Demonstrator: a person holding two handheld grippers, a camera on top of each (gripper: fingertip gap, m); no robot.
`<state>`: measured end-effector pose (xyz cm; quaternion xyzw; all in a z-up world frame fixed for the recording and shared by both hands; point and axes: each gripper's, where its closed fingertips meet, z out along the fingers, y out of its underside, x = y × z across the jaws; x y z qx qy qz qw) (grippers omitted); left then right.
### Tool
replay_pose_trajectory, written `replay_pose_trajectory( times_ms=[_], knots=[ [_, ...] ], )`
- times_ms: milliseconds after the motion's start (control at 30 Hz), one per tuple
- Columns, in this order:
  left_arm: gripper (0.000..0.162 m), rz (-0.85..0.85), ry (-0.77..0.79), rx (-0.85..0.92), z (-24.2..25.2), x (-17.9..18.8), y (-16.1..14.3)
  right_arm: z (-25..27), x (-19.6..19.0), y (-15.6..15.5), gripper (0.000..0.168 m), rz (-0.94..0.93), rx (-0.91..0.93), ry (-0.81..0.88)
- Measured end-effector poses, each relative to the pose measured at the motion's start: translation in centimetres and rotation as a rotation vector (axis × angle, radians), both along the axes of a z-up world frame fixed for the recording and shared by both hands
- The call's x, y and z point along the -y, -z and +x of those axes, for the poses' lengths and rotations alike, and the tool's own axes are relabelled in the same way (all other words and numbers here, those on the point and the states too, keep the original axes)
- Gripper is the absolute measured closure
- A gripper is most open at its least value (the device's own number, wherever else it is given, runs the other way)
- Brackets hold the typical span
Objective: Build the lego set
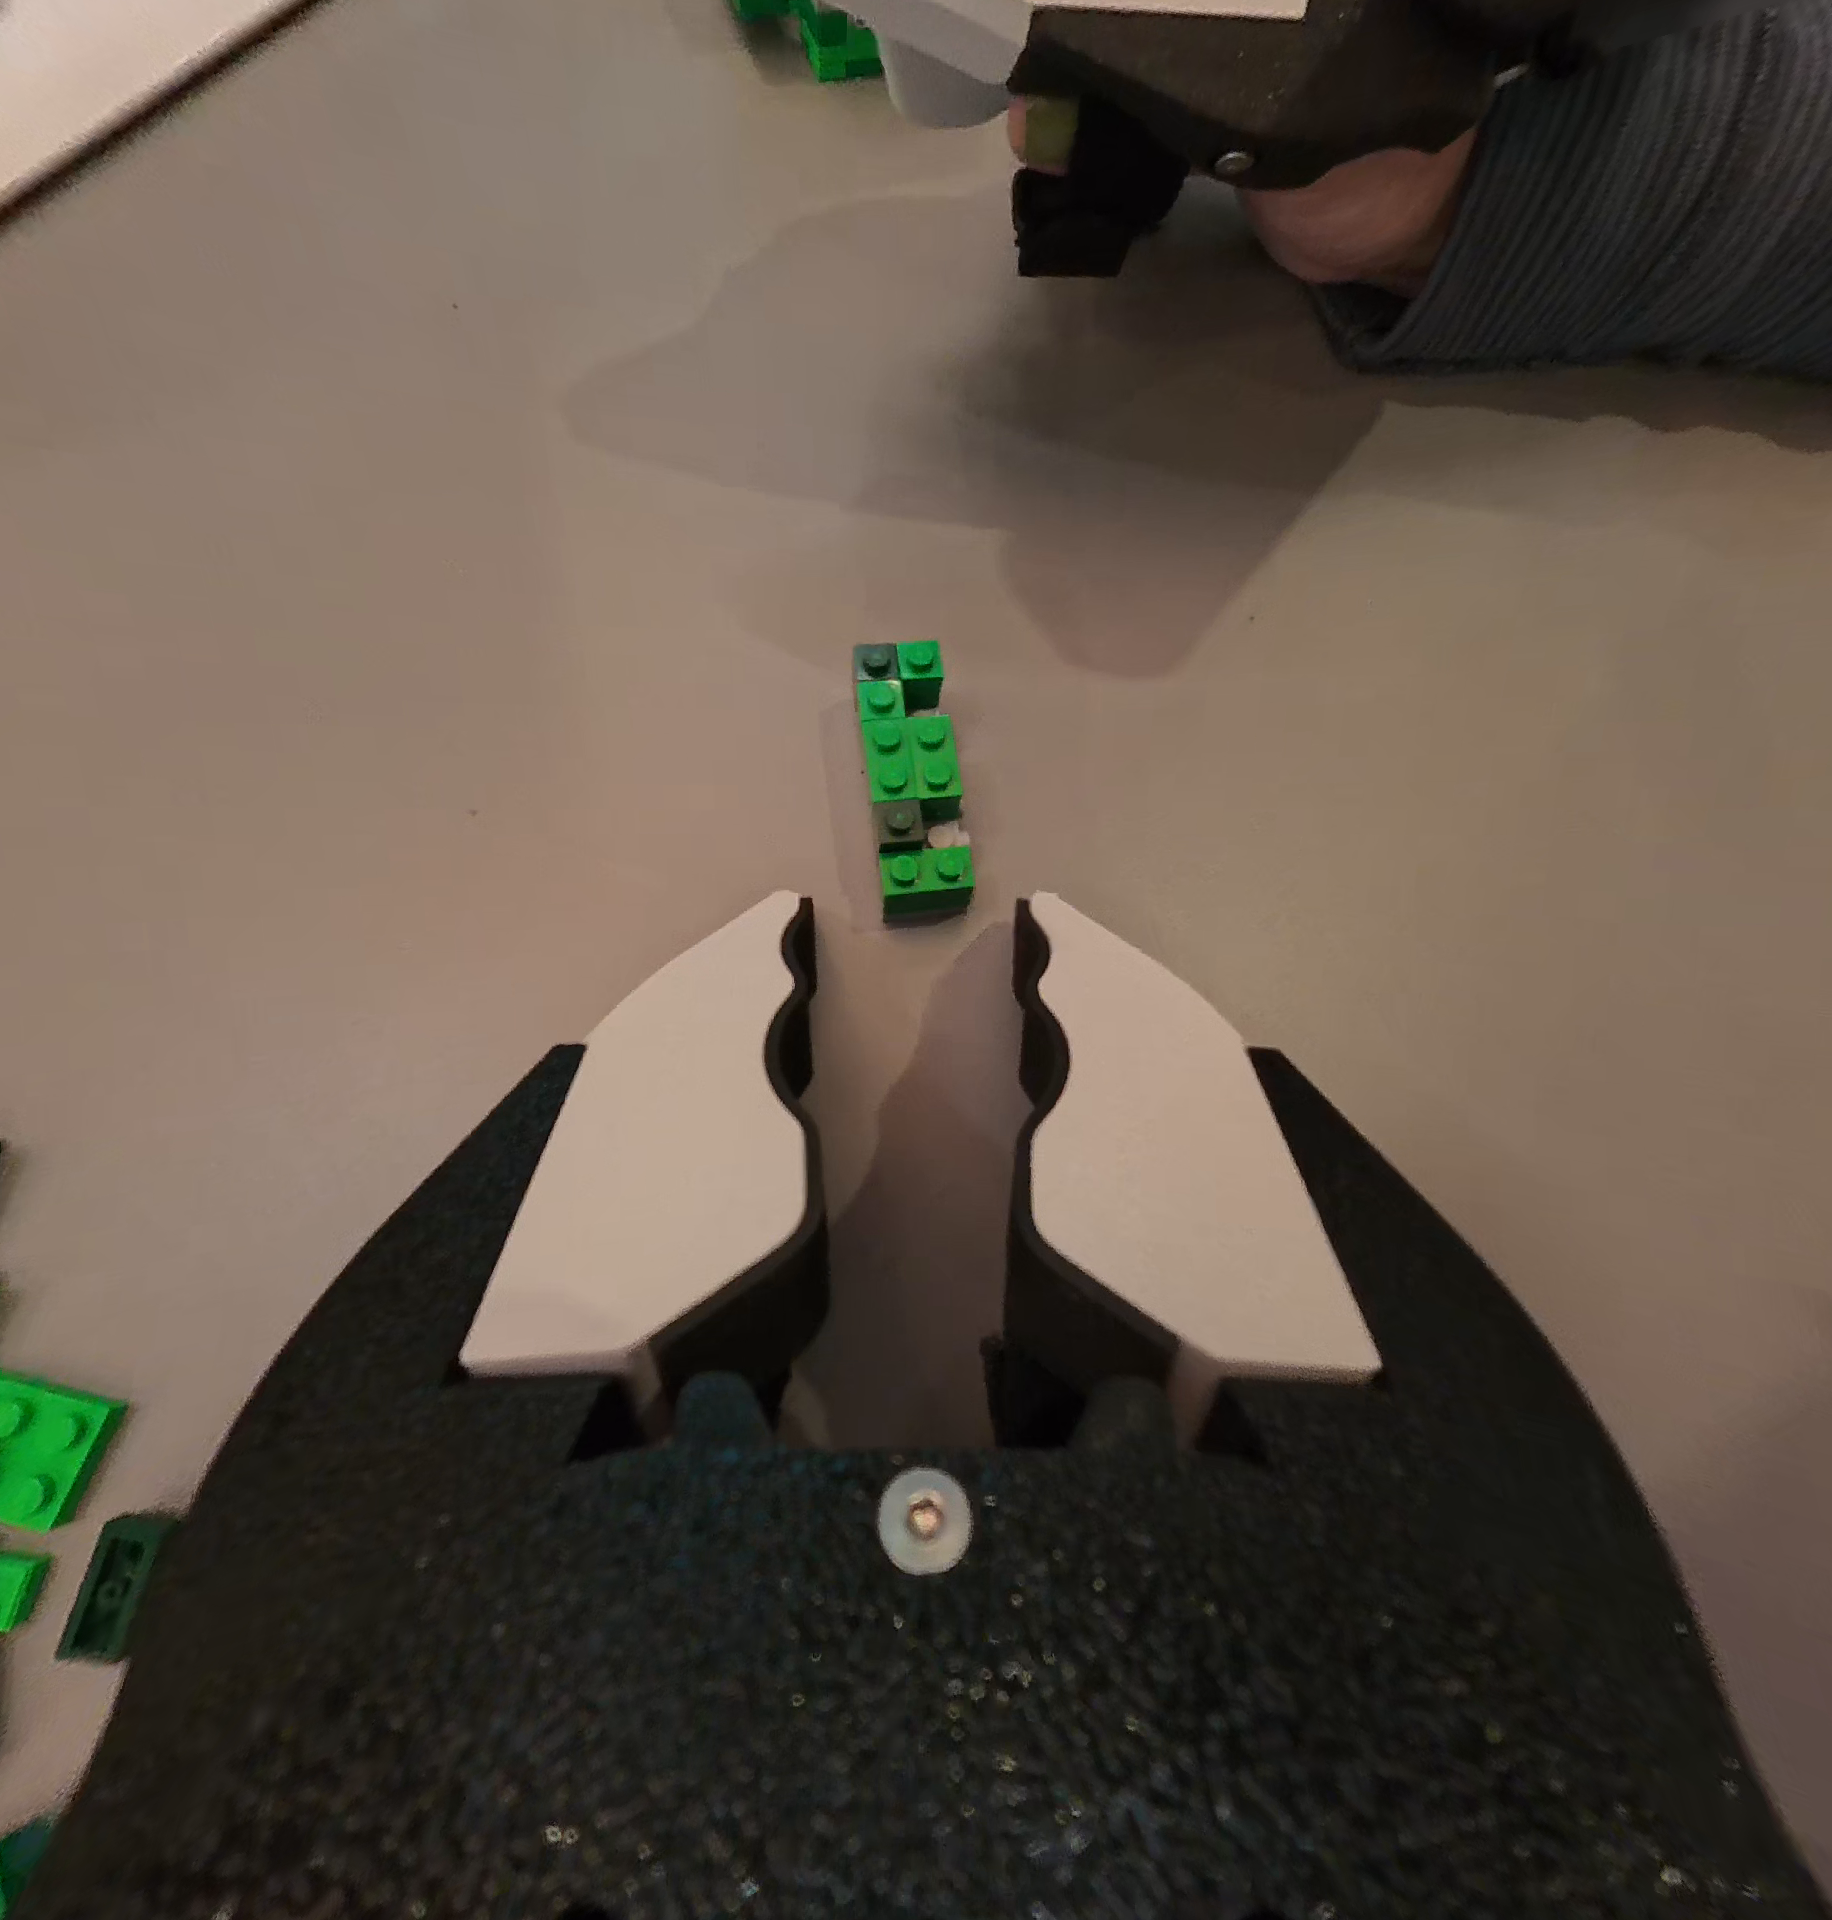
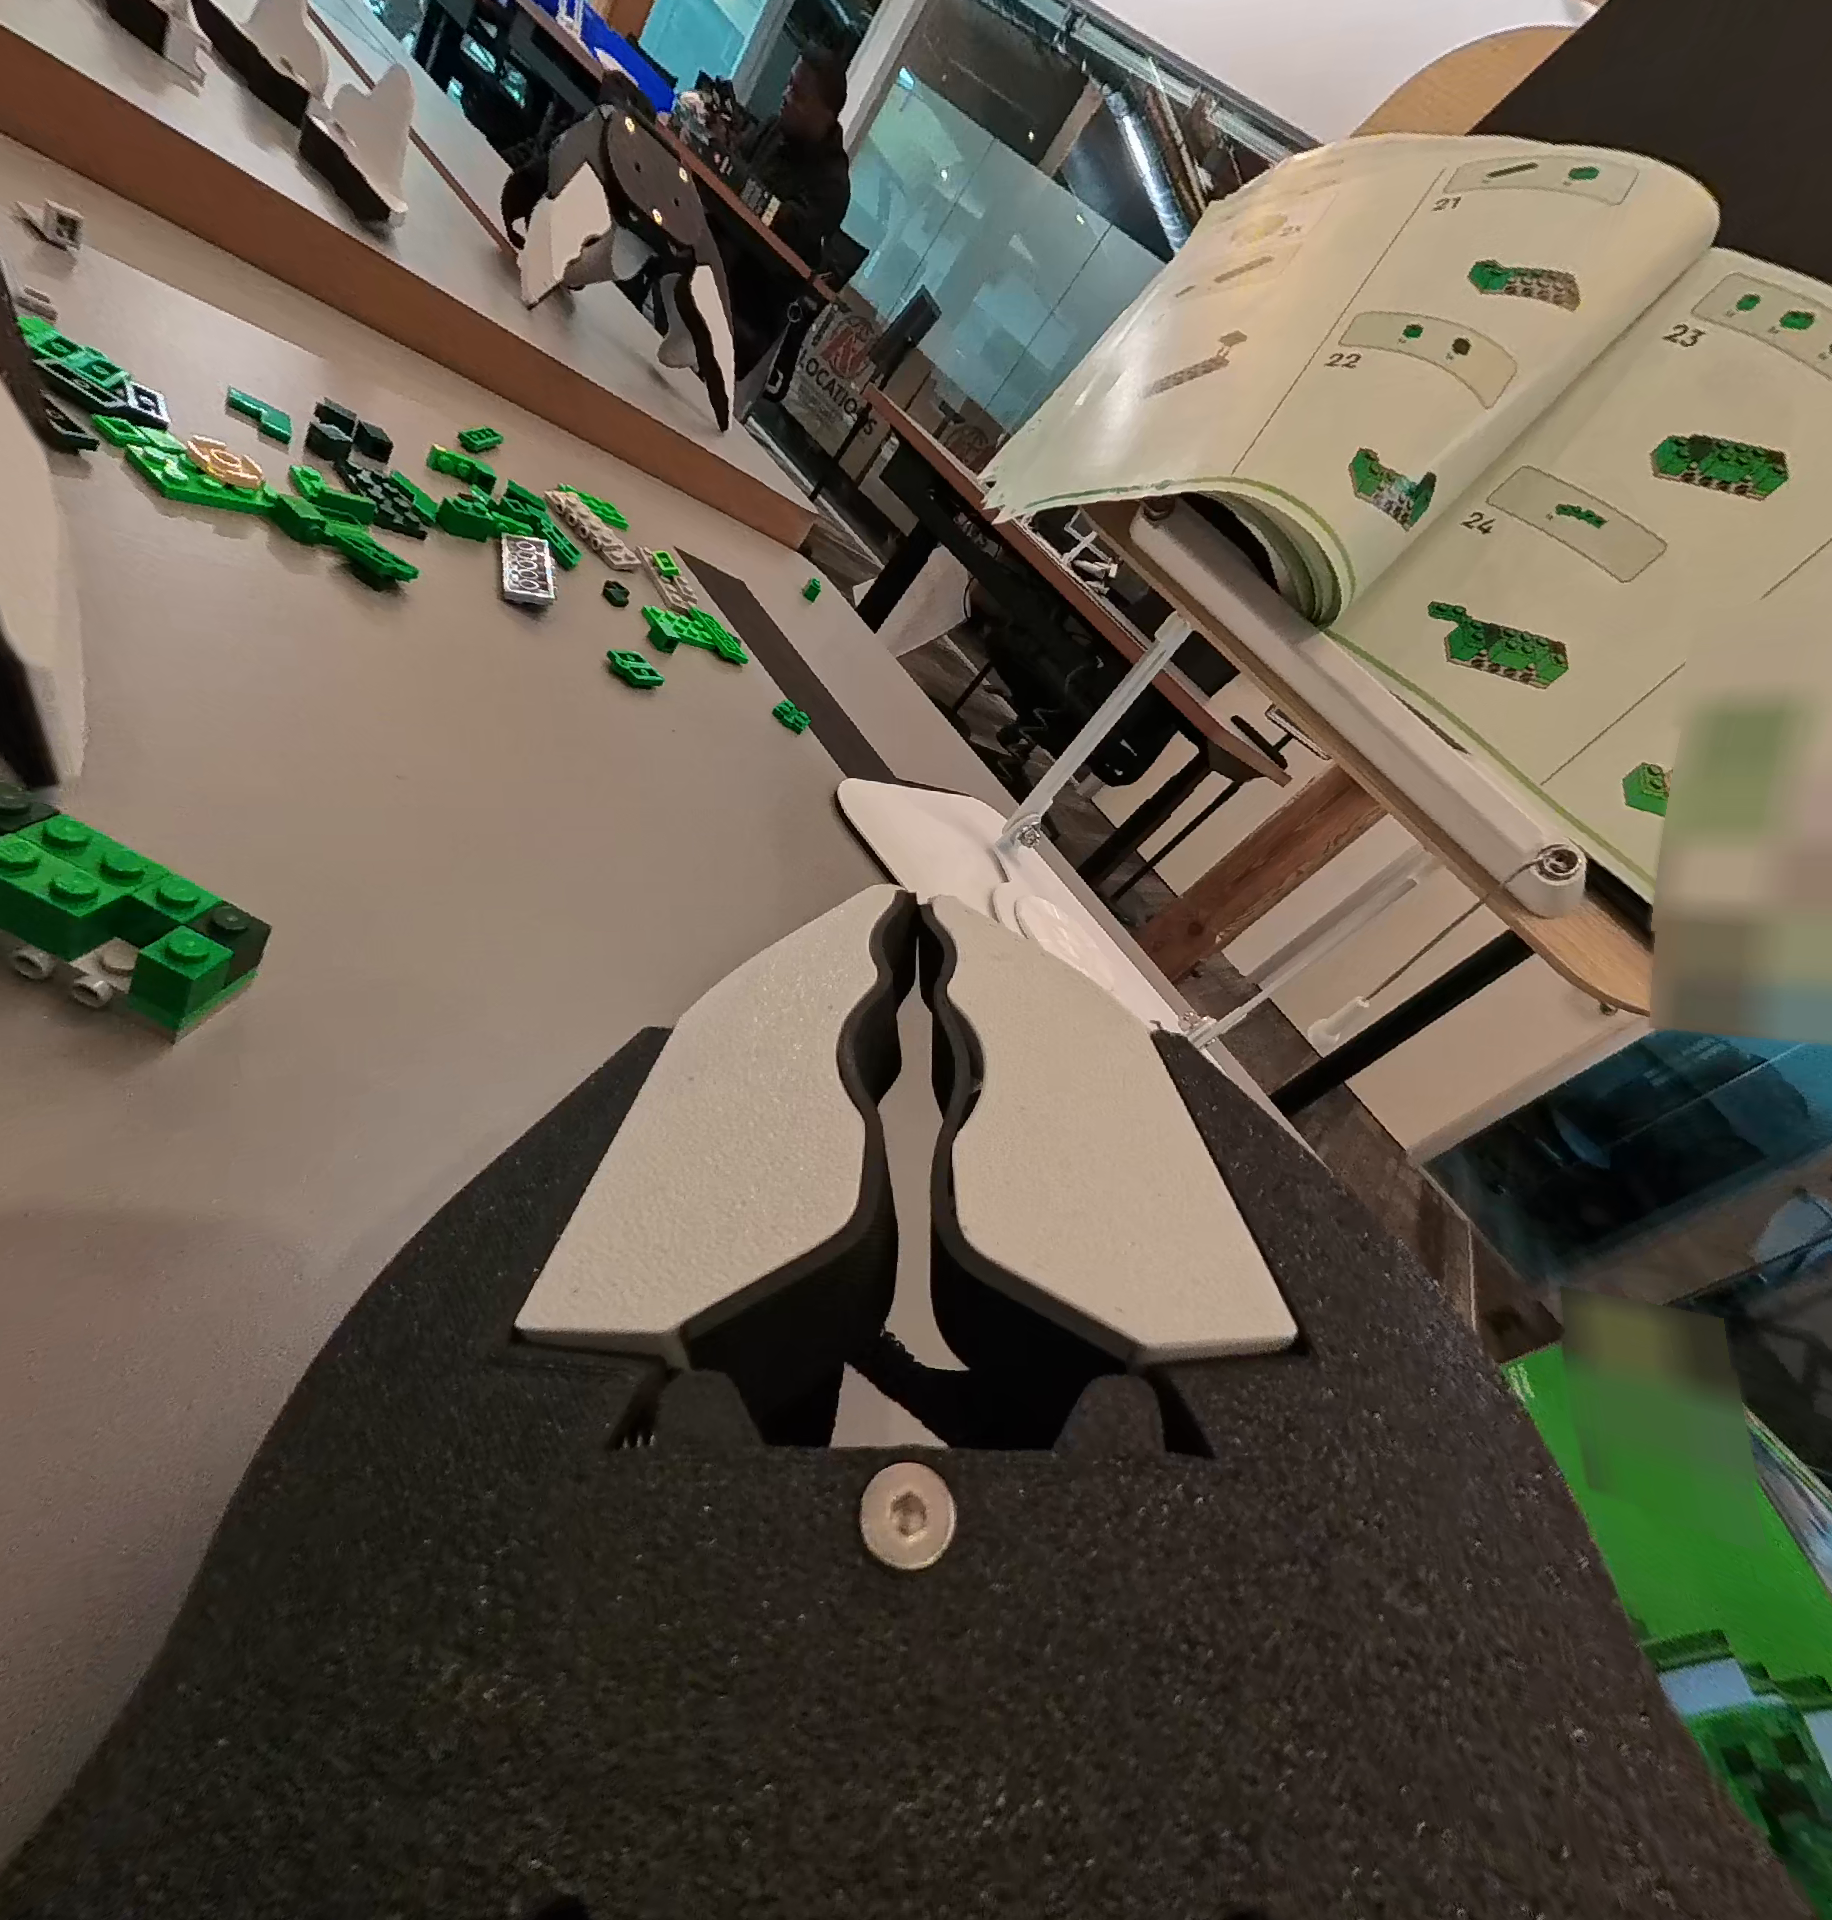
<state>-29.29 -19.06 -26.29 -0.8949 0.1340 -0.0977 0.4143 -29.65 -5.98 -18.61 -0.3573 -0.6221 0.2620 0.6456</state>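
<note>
A small green lego assembly (image 1: 914, 781), with dark green and grey pieces in it, lies on the grey table just ahead of my left gripper (image 1: 914, 914). The left gripper is open and empty, its tips a short way from the assembly's near end. The assembly also shows at the left edge of the right wrist view (image 2: 101, 914). My right gripper (image 2: 917, 909) is shut and empty, tilted, pointing past the table's edge. It shows in the left wrist view at the top right (image 1: 1078, 177), held by a hand in a striped sleeve.
Loose green, black and grey lego pieces (image 2: 372, 499) lie scattered on the table; some show at the left wrist view's left edge (image 1: 29, 1455). An open instruction booklet (image 2: 1514, 416) rests on a white stand (image 2: 1359, 727) at the right. Other grippers lie on a far table (image 2: 621, 239).
</note>
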Motion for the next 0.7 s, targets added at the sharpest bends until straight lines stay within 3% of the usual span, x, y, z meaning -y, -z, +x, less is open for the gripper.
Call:
replay_pose_trajectory(
  times_ms=[33,167,267,400,600,700],
  knots=[
    [0.126,0.022,-0.036,-0.021,-0.6,-0.1,-0.3,0.0,0.0,0.0,0.168,0.0,0.001,-0.004],
    [0.129,0.162,-0.321,-0.165,-5.9,0.5,-3.4,-0.1,0.0,0.1,0.168,0.005,0.006,-0.004],
    [0.13,0.272,-0.587,-0.173,-11.0,3.2,-5.8,-0.1,0.1,0.2,0.168,0.01,0.008,-0.004],
    [0.128,0.36,-0.842,-0.153,-16.2,7.9,-6.9,0.0,0.0,0.2,0.168,0.005,0.007,-0.005],
    [0.129,0.42,-0.973,-0.22,-18.9,11.0,-7.6,-0.1,0.4,0.3,0.168,0.023,0.018,-0.011],
    [0.13,0.398,-0.891,-0.206,-18.4,11.1,-7.6,-0.1,0.2,-0.1,0.166,0.032,-0.005,0.006]
  ],
)
